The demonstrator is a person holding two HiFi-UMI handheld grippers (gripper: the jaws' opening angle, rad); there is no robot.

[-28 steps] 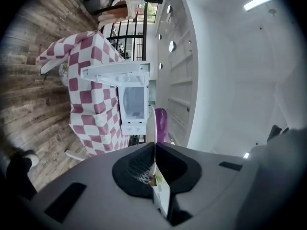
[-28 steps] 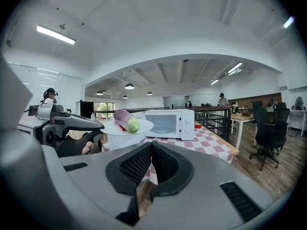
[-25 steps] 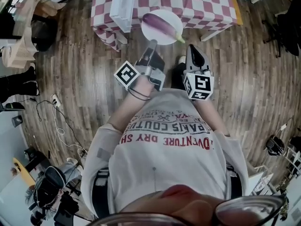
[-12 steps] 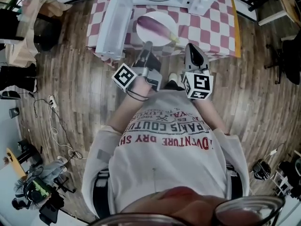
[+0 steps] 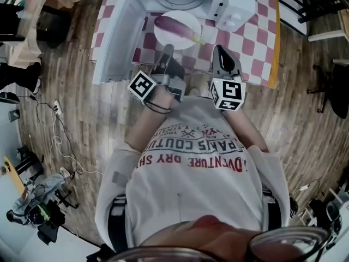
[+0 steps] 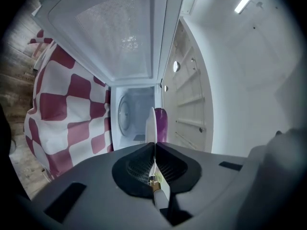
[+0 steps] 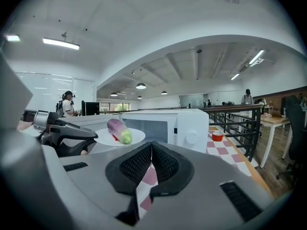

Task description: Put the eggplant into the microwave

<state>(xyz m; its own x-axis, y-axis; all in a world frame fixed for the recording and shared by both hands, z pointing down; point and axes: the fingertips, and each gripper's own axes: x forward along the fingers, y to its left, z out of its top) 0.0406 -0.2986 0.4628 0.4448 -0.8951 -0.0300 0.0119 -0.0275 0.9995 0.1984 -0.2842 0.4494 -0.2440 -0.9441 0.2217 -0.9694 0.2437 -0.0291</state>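
A purple eggplant (image 5: 173, 26) with a green stem end lies on a white plate (image 5: 187, 37). My left gripper (image 5: 167, 49) is shut on the plate's near rim and holds it level in front of the open white microwave (image 5: 229, 1). In the left gripper view the plate (image 6: 150, 128) stands edge-on between the jaws, with the eggplant (image 6: 160, 123) beside it and the microwave cavity (image 6: 132, 114) straight ahead. My right gripper (image 5: 220, 56) hangs shut and empty to the right of the plate. Its view shows the eggplant (image 7: 119, 130) on the plate (image 7: 136, 136).
The microwave stands on a red-and-white checked tablecloth (image 5: 248, 42), its door (image 5: 114, 37) swung open to the left. A small red dish (image 7: 217, 136) sits on the table right of the microwave. Wooden floor surrounds the table; a railing (image 7: 242, 128) runs at the right.
The table and microwave have come nearer and lower in the head view; the open cavity now shows. Both grippers moved toward it, the plate with the eggplant still held.
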